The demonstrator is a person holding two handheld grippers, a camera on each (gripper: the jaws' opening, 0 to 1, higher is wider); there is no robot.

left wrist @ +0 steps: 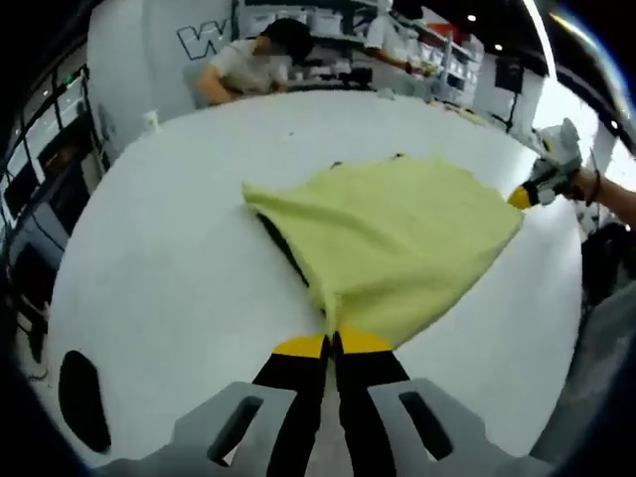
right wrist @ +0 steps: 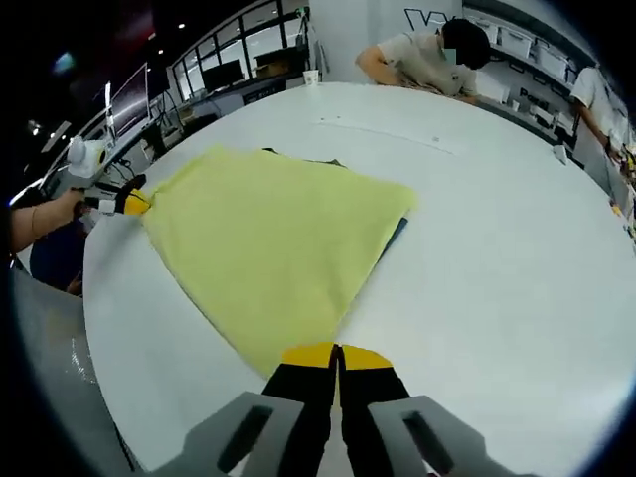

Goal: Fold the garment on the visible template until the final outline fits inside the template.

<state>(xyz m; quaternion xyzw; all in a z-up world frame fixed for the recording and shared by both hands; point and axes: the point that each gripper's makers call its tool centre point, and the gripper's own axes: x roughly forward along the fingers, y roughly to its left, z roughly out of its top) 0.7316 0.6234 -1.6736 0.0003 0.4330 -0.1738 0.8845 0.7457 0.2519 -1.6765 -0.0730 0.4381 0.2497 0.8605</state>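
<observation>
— Closest in the left gripper view?

— Yellow-tipped black jaws of the left gripper [left wrist: 333, 343], pressed together on a corner of the yellow garment [left wrist: 397, 238]. The cloth spreads away from that pinch, widening toward the far side of the white table [left wrist: 169, 248].

— And the other corner?

— At the right of that view the right gripper [left wrist: 524, 196], in a person's hand [left wrist: 586, 184], meets the garment's right corner; I cannot tell from there whether it pinches.

— From the right gripper view?

— The same, mirrored. Its own jaws [right wrist: 338, 355] are closed on the near point of the garment [right wrist: 268, 248], which fans out leftward to where the left gripper [right wrist: 134, 202] touches the far-left corner. So the long edge runs between the two grippers.

— Where is the template?

— A dark strip [left wrist: 283, 248] shows under the garment's left edge in the left gripper view, and a dark bluish edge [right wrist: 397, 234] peeks out at its right side in the right gripper view. The garment lies over it, mid-table.

— The room?

— A seated person [right wrist: 427, 55] leans on the table's far rim, with shelves [right wrist: 527, 45] behind and windows [right wrist: 229, 60] at the left. A small white cup [right wrist: 311, 77] stands near the far edge.
</observation>
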